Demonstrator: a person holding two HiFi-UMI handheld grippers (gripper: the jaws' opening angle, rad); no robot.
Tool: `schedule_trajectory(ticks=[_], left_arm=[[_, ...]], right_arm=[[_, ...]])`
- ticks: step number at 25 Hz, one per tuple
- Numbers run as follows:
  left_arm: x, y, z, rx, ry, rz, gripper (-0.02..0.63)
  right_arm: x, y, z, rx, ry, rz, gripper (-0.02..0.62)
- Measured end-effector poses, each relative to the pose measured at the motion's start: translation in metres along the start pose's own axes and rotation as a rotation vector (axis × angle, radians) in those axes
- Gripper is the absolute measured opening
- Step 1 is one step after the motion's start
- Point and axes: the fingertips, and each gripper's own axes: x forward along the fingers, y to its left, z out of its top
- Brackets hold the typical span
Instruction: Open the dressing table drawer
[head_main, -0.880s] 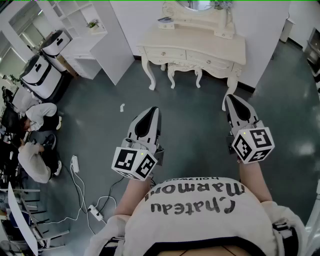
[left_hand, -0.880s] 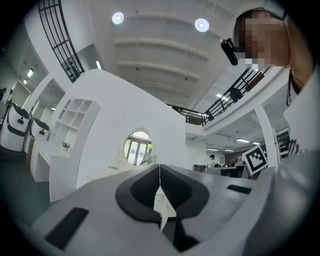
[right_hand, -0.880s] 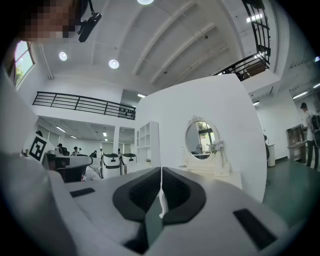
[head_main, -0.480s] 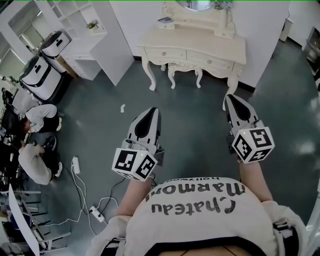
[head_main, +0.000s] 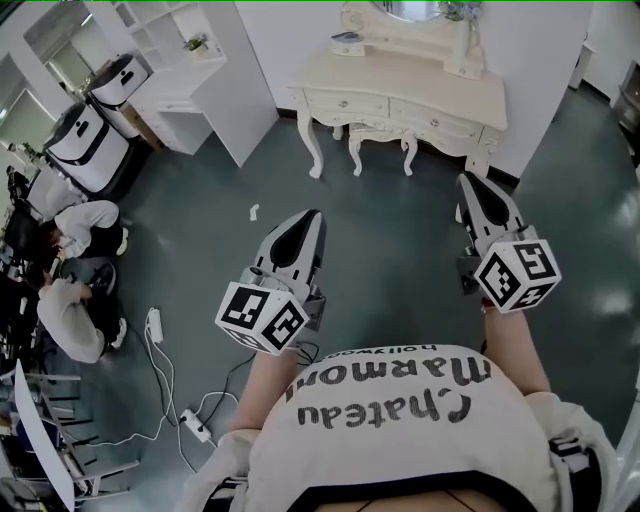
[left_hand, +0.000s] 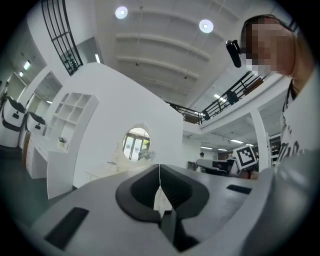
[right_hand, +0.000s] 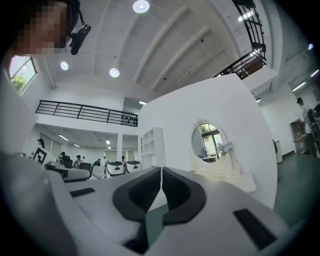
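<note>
A cream dressing table (head_main: 420, 85) with an oval mirror (right_hand: 208, 142) stands against the white wall ahead. Its two front drawers (head_main: 395, 110) are closed. A matching stool (head_main: 380, 145) is tucked under it. My left gripper (head_main: 305, 222) is held level well short of the table, jaws shut with nothing between them; the table (left_hand: 107, 172) shows beyond its tips. My right gripper (head_main: 470, 185) is also level and shut on nothing, nearer the table's right leg.
A white shelf unit (head_main: 200, 70) stands left of the table. Two white-and-black machines (head_main: 85, 130) and seated people (head_main: 70, 270) are at far left. Cables and a power strip (head_main: 150, 325) lie on the dark floor. A scrap of paper (head_main: 253, 212) lies ahead.
Both grippers and the person have moved slightly forward toward the dressing table; the table sits a little lower and to the right in the head view. Jaws stay shut.
</note>
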Motion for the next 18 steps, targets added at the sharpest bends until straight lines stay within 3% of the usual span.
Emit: schedule_trajectory(ticks=[4, 10, 18], left_arm=[[-0.010, 0.006, -0.022, 0.000, 0.110, -0.028, 0.023], [-0.004, 0.031, -0.035, -0.034, 0.104, -0.014, 0.023], [0.055, 0.064, -0.028, -0.031, 0.052, -0.012, 0.023]], right_arm=[[0.011, 0.024, -0.021, 0.003, 0.072, 0.010, 0.028], [0.030, 0.026, -0.053, -0.010, 0.151, 0.003, 0.028], [0.090, -0.016, -0.054, -0.010, 0.143, 0.000, 0.028]])
